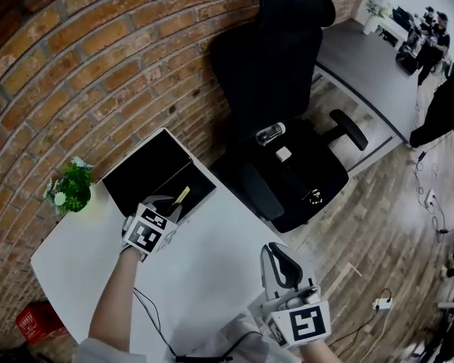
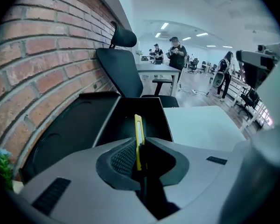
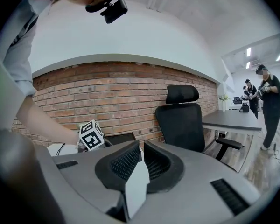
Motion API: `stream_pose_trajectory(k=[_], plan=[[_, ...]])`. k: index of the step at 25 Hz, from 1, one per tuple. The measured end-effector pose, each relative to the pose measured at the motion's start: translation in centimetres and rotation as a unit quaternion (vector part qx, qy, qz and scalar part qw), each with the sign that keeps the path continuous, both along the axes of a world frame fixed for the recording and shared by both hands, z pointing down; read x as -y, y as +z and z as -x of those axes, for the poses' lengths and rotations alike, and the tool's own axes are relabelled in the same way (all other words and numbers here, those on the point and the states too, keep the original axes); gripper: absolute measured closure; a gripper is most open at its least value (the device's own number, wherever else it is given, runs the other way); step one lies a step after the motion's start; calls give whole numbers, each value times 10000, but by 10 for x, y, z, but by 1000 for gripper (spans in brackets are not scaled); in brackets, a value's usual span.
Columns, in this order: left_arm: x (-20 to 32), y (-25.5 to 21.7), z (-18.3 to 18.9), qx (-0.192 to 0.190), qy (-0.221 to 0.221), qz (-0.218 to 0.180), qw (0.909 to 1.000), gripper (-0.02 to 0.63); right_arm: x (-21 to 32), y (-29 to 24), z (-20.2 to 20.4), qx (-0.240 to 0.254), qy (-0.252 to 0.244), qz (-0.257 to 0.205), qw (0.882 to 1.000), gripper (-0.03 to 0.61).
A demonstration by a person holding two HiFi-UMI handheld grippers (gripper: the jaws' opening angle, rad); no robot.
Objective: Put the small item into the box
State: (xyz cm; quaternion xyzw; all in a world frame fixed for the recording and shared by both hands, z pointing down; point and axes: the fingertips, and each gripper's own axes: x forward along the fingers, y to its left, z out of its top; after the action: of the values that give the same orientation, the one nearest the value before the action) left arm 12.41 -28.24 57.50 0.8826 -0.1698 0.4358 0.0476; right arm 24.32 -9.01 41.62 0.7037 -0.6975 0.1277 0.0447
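An open black box (image 1: 140, 178) lies at the far edge of the white table (image 1: 204, 267), against the brick wall. My left gripper (image 1: 169, 205) hovers at the box's near rim, shut on a thin yellow strip (image 1: 181, 195). In the left gripper view the yellow strip (image 2: 138, 139) stands upright between the closed jaws (image 2: 140, 148), with the box's hollow (image 2: 130, 113) just beyond. My right gripper (image 1: 282, 267) is at the table's near right corner, away from the box. In its own view it (image 3: 141, 149) is shut on a flat white piece (image 3: 136, 188).
A black office chair (image 1: 280, 127) stands right of the table, with a clear bottle (image 1: 271, 134) and a small white object (image 1: 284, 154) on its seat. A potted plant (image 1: 69, 187) sits at the table's left corner. A cable (image 1: 147, 312) trails near the front edge. A red crate (image 1: 36, 322) is on the floor.
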Motion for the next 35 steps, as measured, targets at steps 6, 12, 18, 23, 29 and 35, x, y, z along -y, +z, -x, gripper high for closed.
stream_pose_trajectory(k=[6,12,18,23,29,35], plan=[[0,15,2,379,-66,387,9985,542,-15,7,-5,97,158,94,9998,520],[1,26,6,761,-118,673,9948,542,-20,6,-7,111,206,105,9997,520],[2,24,6,746,-6,585,9955,532,-24,5,-10,47,212,116,9997,520],[9,4,9,425,-157,153,9989,538,-22,3,-10,-13,138,124,9998,520],[12,-51,20,-348,-417,-380,9978,578,-10,-13,12,-145,-166,-21,9998,520],[7,-124,50,-1175,-854,-1112,9831,595,9,-46,40,-402,-523,-339,9972,520]])
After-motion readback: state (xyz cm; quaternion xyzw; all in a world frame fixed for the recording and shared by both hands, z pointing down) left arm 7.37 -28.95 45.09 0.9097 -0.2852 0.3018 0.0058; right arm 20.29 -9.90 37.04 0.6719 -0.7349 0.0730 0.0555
